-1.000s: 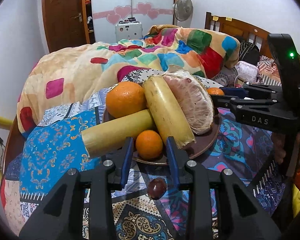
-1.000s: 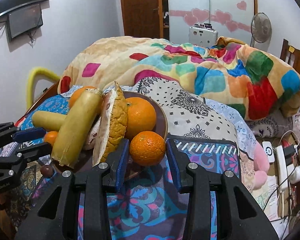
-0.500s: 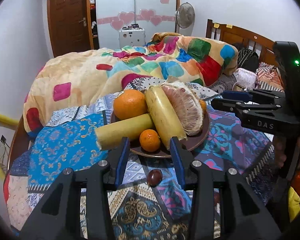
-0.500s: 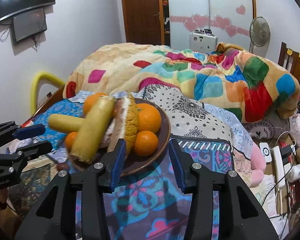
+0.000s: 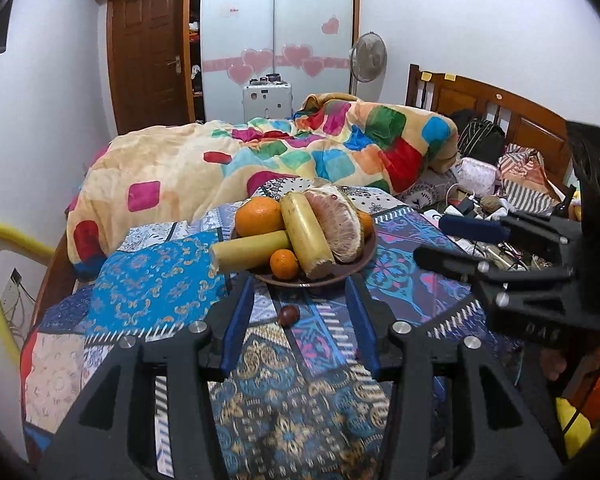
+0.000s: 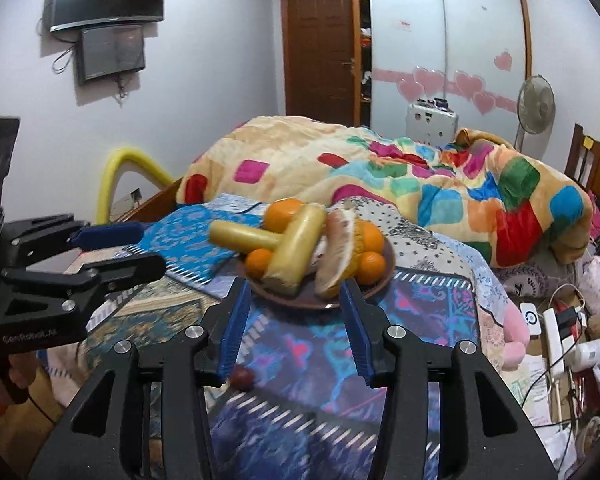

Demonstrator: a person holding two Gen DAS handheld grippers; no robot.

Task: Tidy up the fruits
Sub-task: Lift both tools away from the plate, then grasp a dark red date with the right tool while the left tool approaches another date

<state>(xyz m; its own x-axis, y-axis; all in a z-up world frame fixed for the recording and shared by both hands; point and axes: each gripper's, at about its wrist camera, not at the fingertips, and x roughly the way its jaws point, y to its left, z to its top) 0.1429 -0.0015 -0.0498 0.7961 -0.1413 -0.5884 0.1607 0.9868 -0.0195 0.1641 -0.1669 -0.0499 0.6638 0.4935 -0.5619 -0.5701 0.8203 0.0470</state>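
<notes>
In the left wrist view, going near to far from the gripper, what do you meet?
left gripper → small dark red fruit → small orange on the brown plate → large orange → colourful blanket → white wardrobe

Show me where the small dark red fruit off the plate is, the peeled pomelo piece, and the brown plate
small dark red fruit (image 5: 289, 315): left wrist view, its centre.
peeled pomelo piece (image 5: 337, 222): left wrist view, its pale flesh.
brown plate (image 5: 354, 264): left wrist view, bare right rim.
</notes>
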